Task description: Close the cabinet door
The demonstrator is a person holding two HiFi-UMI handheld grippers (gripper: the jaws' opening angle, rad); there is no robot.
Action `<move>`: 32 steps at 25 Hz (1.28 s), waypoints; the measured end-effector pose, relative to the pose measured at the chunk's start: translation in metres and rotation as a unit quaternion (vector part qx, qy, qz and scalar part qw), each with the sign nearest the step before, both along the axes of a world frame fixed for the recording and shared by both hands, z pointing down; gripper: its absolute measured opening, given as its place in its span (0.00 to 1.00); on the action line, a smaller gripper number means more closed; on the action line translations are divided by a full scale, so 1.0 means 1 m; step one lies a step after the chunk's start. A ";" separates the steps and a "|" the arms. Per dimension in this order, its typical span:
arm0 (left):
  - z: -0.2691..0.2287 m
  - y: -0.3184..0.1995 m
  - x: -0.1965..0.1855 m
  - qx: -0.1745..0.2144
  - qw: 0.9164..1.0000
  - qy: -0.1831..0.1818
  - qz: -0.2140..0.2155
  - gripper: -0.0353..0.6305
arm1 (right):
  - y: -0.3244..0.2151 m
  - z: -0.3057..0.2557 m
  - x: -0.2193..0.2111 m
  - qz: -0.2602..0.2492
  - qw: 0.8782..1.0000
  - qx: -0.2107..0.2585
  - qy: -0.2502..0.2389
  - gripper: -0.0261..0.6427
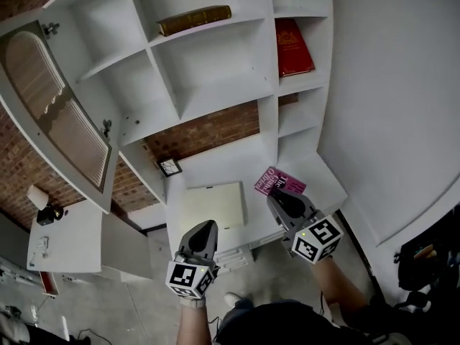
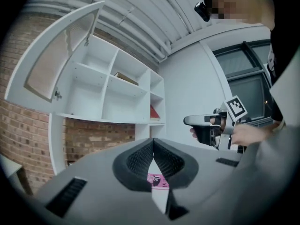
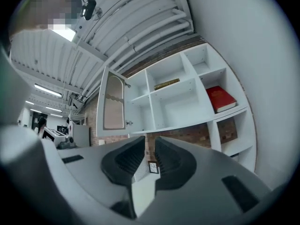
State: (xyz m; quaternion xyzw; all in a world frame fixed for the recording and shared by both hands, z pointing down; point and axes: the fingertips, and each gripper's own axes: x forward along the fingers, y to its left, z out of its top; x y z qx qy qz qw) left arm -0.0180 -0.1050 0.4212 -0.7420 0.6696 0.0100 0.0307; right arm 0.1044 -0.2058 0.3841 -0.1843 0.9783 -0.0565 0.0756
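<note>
the left gripper had its jaws pressed together on nothing; the pink booklet glimpsed under its pads lay well beyond them on the desk. the right gripper was closed too, with only a bare slit between its pads, and it carried nothing. both hung low over the white desk, near each other, pointing at the shelving and not at the door.

the cabinet door stood wide open. it was swung out on its hinges from the left end of the upper shelf unit, with its arched panel facing the room, and it was above both grippers and well apart from them.

the trouble ahead looked to be in the push. closed tips on that smooth white frame could skid off, and the arched inset looked thinner than the frame, so pressing there might strain it. a push close to the hinges would likely move the door little. a hard shove at the free edge could slam it, make it bounce back open and jolt the brown book on the shelf. reaching up and left from so low, a gripper might also strike the door's edge.
</note>
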 end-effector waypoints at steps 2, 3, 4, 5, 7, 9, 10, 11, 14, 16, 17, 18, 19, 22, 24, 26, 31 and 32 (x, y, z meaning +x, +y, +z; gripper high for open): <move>-0.005 0.009 -0.026 0.007 1.000 -0.002 -0.023 0.06 | 0.006 -0.009 -0.033 -0.024 1.000 0.009 -0.003 0.12; -0.007 0.014 -0.039 0.010 0.999 -0.002 -0.034 0.06 | 0.010 -0.014 -0.049 -0.036 0.999 0.013 -0.005 0.12; -0.010 0.019 -0.052 0.014 0.999 -0.003 -0.044 0.06 | 0.014 -0.018 -0.066 -0.050 0.999 0.017 -0.008 0.12; -0.012 0.025 -0.064 0.018 0.998 -0.003 -0.054 0.06 | 0.019 -0.023 -0.082 -0.064 0.998 0.021 -0.009 0.12; -0.018 0.038 -0.088 0.022 0.997 -0.006 -0.076 0.06 | 0.030 -0.031 -0.116 -0.093 0.995 0.028 -0.011 0.12; -0.023 0.051 -0.113 0.024 0.995 -0.009 -0.100 0.06 | 0.040 -0.038 -0.149 -0.119 0.992 0.034 -0.012 0.12; -0.024 0.057 -0.125 0.026 0.993 -0.009 -0.112 0.06 | 0.045 -0.041 -0.165 -0.132 0.991 0.036 -0.013 0.12; -0.025 0.063 -0.138 0.027 0.992 -0.009 -0.123 0.06 | 0.050 -0.046 -0.180 -0.144 0.989 0.035 -0.015 0.12; -0.028 0.080 -0.175 0.030 0.988 -0.001 -0.154 0.06 | 0.065 -0.058 -0.226 -0.181 0.983 0.034 -0.021 0.12; -0.028 0.092 -0.198 0.036 0.985 0.003 -0.169 0.06 | 0.078 -0.066 -0.255 -0.207 0.977 0.036 -0.023 0.12; -0.028 0.098 -0.209 0.038 0.984 0.004 -0.176 0.07 | 0.085 -0.069 -0.268 -0.219 0.975 0.038 -0.024 0.12; -0.028 0.104 -0.219 0.038 0.982 0.005 -0.184 0.07 | 0.092 -0.072 -0.281 -0.229 0.972 0.039 -0.026 0.12; -0.028 0.109 -0.229 0.039 0.981 0.005 -0.190 0.07 | 0.100 -0.076 -0.293 -0.239 0.970 0.041 -0.029 0.12; -0.030 0.121 -0.253 0.041 0.978 0.004 -0.205 0.09 | 0.122 -0.088 -0.324 -0.264 0.963 0.049 -0.035 0.13; -0.032 0.126 -0.268 0.042 0.977 0.009 -0.211 0.10 | 0.134 -0.095 -0.341 -0.277 0.959 0.052 -0.038 0.13; -0.034 0.130 -0.281 0.044 0.975 0.016 -0.216 0.14 | 0.145 -0.101 -0.356 -0.288 0.955 0.053 -0.042 0.14; -0.036 0.133 -0.305 0.042 0.975 0.012 -0.218 0.22 | 0.172 -0.114 -0.387 -0.313 0.946 0.065 -0.047 0.20; -0.036 0.133 -0.307 0.041 0.976 0.010 -0.215 0.23 | 0.177 -0.116 -0.393 -0.317 0.945 0.069 -0.046 0.22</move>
